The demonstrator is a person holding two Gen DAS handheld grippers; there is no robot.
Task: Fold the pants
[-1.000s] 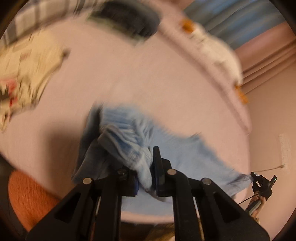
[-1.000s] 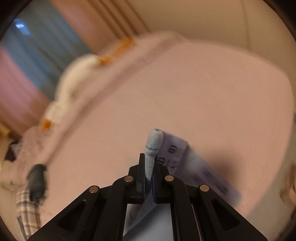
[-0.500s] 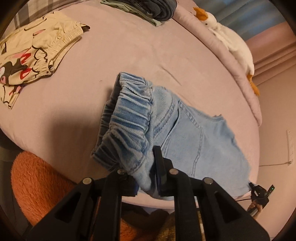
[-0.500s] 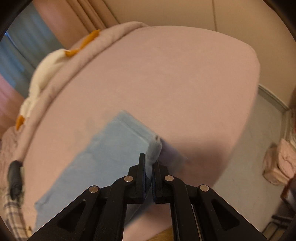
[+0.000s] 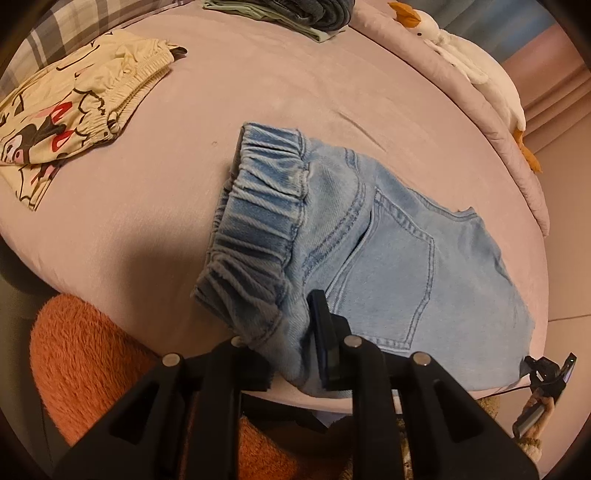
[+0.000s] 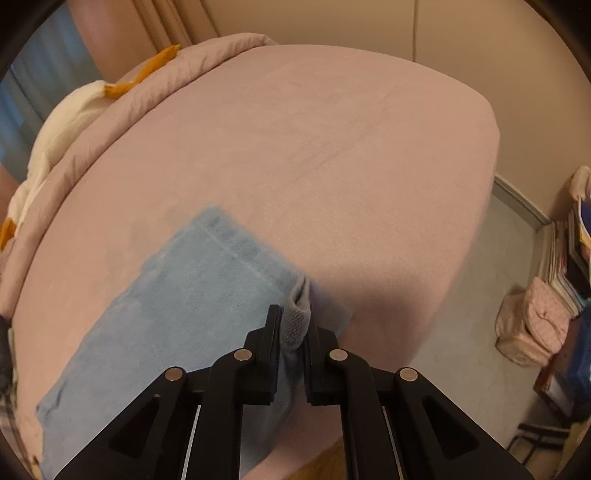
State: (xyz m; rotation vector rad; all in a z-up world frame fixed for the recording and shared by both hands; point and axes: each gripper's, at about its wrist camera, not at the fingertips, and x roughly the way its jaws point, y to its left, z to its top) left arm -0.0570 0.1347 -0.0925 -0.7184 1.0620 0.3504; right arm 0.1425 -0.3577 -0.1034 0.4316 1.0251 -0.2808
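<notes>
Light blue denim pants (image 5: 388,258) lie spread on the pink bed (image 5: 221,110), back pocket up and elastic waistband (image 5: 258,206) bunched toward the left. My left gripper (image 5: 291,350) is shut on the waist corner at the bed's near edge. In the right wrist view the leg end of the pants (image 6: 177,306) lies flat. There my right gripper (image 6: 293,325) is shut on a pinched fold of the hem. The right gripper (image 5: 546,373) also shows small at the far lower right of the left wrist view.
Cream printed shorts (image 5: 66,122) lie at the bed's upper left, dark folded clothes (image 5: 306,14) at the top. A white goose plush (image 5: 480,66) rests along the far edge. An orange fuzzy cushion (image 5: 85,362) sits below the bed. Books and a pink bag (image 6: 532,325) stand on the floor at right.
The pants have come down from a lifted, bunched hold and now lie spread flat on the bed. Both grippers have lowered to the near edge, still holding the cloth.
</notes>
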